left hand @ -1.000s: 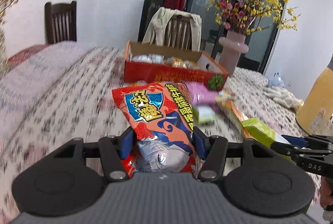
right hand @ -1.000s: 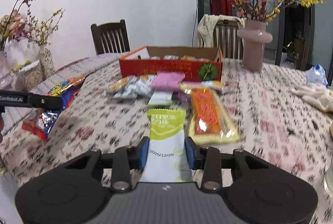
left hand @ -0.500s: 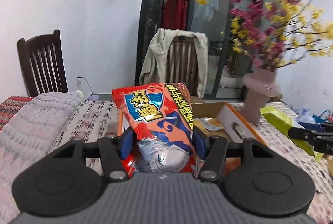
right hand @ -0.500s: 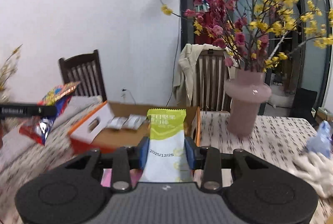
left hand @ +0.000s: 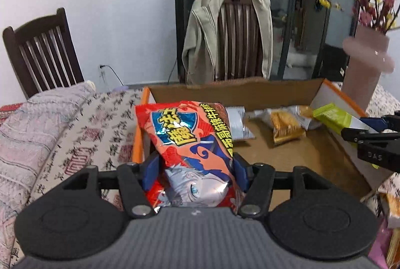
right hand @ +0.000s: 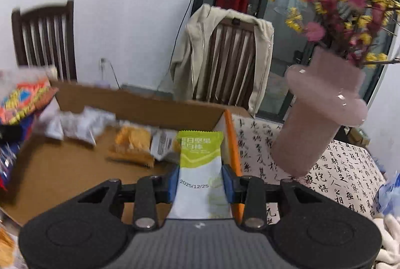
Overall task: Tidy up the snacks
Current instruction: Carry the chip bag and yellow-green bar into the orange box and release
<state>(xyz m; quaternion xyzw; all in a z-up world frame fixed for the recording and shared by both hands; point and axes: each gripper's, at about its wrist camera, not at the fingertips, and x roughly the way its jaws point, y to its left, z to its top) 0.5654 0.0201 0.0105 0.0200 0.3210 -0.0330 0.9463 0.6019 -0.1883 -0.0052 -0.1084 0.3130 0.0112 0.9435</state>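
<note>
Over the left end of the open cardboard box (left hand: 235,91) my left gripper (left hand: 195,164) has a red snack bag (left hand: 190,134) with a cartoon print standing up between its pads; its jaws are opening. My right gripper (right hand: 200,181) is shut on a green-and-white snack packet (right hand: 200,164) above the box's right end (right hand: 62,169), near its orange right wall. That packet (left hand: 332,116) and the right gripper (left hand: 375,136) also show at the right edge of the left wrist view. The red bag (right hand: 22,99) shows at the far left of the right wrist view.
Inside the box lie a yellow packet (left hand: 285,124) and silver packets (left hand: 237,124). A pink vase (right hand: 317,124) of flowers stands close to the box's right side. Behind the table are a chair draped with a beige jacket (left hand: 230,34) and a second dark chair (left hand: 40,54).
Both grippers have travelled forward from over the patterned tablecloth to above the box, each carrying its snack. The left jaws now stand slightly wider around the red bag.
</note>
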